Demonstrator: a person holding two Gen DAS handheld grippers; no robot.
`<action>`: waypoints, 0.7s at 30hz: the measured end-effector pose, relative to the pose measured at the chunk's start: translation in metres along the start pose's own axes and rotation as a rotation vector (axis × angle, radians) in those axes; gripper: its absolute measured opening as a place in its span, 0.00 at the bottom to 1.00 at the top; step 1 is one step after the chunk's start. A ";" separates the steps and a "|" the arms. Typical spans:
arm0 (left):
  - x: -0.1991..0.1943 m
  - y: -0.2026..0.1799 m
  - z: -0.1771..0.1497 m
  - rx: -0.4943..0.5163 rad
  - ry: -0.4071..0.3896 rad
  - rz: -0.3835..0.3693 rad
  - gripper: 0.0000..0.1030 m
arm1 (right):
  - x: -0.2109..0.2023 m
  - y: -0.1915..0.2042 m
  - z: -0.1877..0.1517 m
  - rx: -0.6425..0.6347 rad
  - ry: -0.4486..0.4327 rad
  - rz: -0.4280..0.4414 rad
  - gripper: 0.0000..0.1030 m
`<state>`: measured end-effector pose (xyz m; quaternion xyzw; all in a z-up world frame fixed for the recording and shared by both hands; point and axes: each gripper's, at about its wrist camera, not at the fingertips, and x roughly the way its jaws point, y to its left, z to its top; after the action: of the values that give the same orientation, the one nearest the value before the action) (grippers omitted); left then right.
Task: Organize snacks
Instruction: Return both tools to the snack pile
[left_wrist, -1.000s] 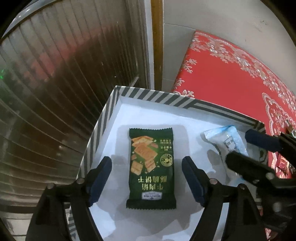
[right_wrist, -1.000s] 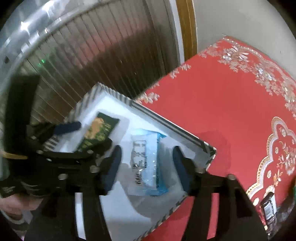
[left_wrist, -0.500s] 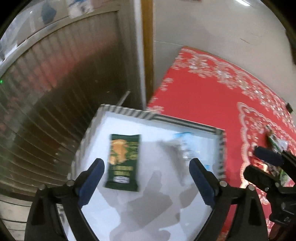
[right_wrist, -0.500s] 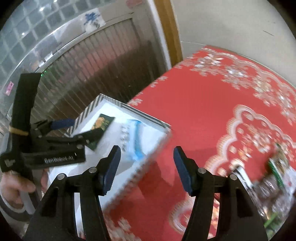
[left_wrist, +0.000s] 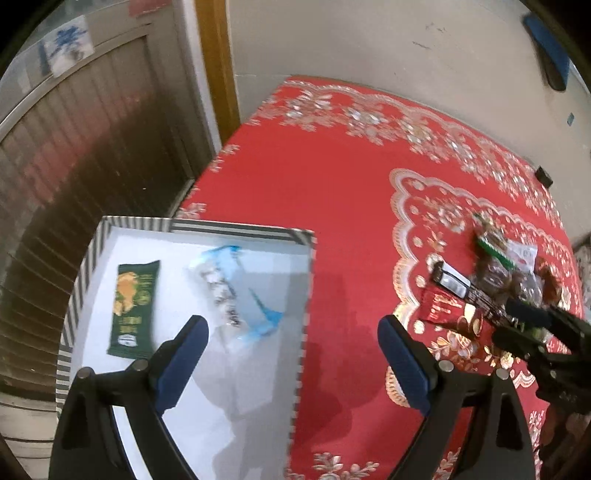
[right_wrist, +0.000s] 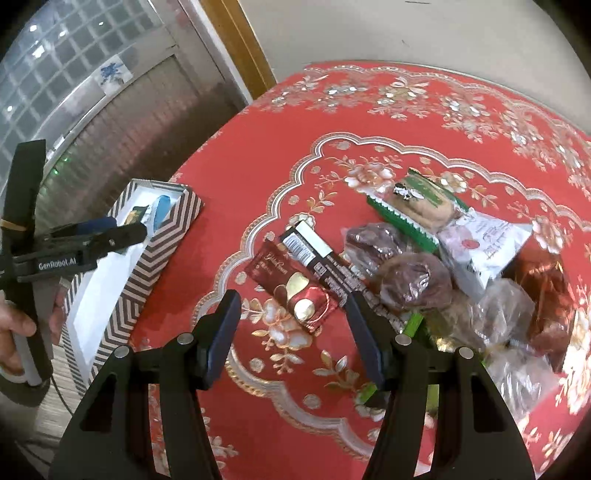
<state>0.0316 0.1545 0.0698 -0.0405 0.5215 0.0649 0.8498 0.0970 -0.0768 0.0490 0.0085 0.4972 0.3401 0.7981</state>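
Spreading wide with nothing between them, the left gripper (left_wrist: 293, 354) fingers (left_wrist: 183, 360) hang over the near right corner of the box (left_wrist: 236, 230), one finger above its white floor and the other past its striped wall, above the red cloth (left_wrist: 332, 177). Inside the box a green packet (left_wrist: 133, 304) lies flat toward the left wall, and a clear-and-blue packet (left_wrist: 236, 291) lies beside it nearer the middle, the two apart.

About half open and empty, the right gripper (right_wrist: 295, 332) fingers (right_wrist: 221, 336) hang above the table, straddling the lower end of a dark red packet (right_wrist: 291, 286) without touching it. Just beside that packet, and partly over it, lies a black bar (right_wrist: 317, 258) with a white barcode end. Beyond these sits the heap of snacks: two brown wrapped cakes (right_wrist: 413, 277), a green-edged biscuit pack (right_wrist: 417, 210), a white sachet (right_wrist: 480, 247), clear wrappers and a copper-coloured one, all touching or overlapping.

At the left of the right wrist view, a hand (right_wrist: 22, 325) grips the left gripper's handle over the box, which stands at the table's edge beside a ribbed dark shutter (left_wrist: 85, 155).
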 end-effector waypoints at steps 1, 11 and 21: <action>0.001 -0.004 -0.002 0.005 0.006 0.001 0.92 | 0.003 -0.002 0.002 -0.016 0.002 0.003 0.58; 0.003 -0.009 -0.011 -0.019 0.026 0.019 0.92 | 0.029 0.003 0.026 -0.082 0.061 0.120 0.58; 0.007 -0.005 -0.008 -0.064 0.037 0.018 0.92 | 0.031 0.028 0.001 -0.112 0.114 0.182 0.58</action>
<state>0.0285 0.1487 0.0599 -0.0644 0.5352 0.0884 0.8376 0.0916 -0.0382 0.0351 -0.0103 0.5191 0.4383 0.7337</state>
